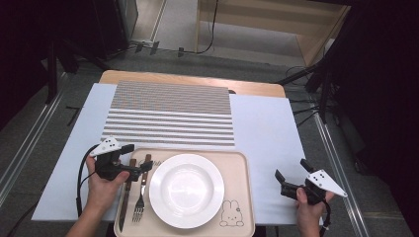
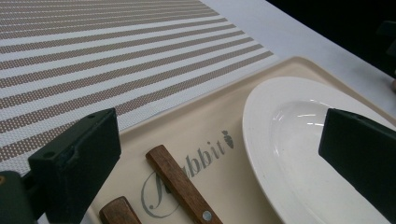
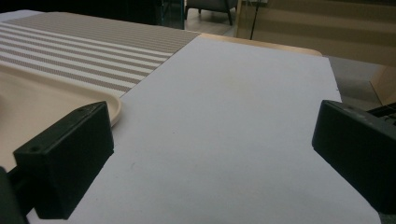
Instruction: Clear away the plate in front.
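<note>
A cream tray (image 1: 235,167) at the table's near edge carries a white plate (image 1: 187,190). Left of the plate lie a fork (image 1: 140,207) and a knife (image 1: 123,197), both with wooden handles. My left gripper (image 1: 137,157) hovers over those handles at the tray's far left corner, its jaws wide apart with nothing between them. In the left gripper view my left gripper (image 2: 219,135) frames the two handles (image 2: 180,184) and the plate (image 2: 299,154). My right gripper (image 1: 291,169) rests right of the tray over the white table cover (image 3: 233,93), where my right gripper (image 3: 215,135) stands open and empty.
A brown-and-white striped placemat (image 1: 170,116) lies beyond the tray in the middle of the table. The tray's rim (image 3: 114,109) is at the left of the right gripper view. Floor, cables and a wooden frame lie past the table's far edge.
</note>
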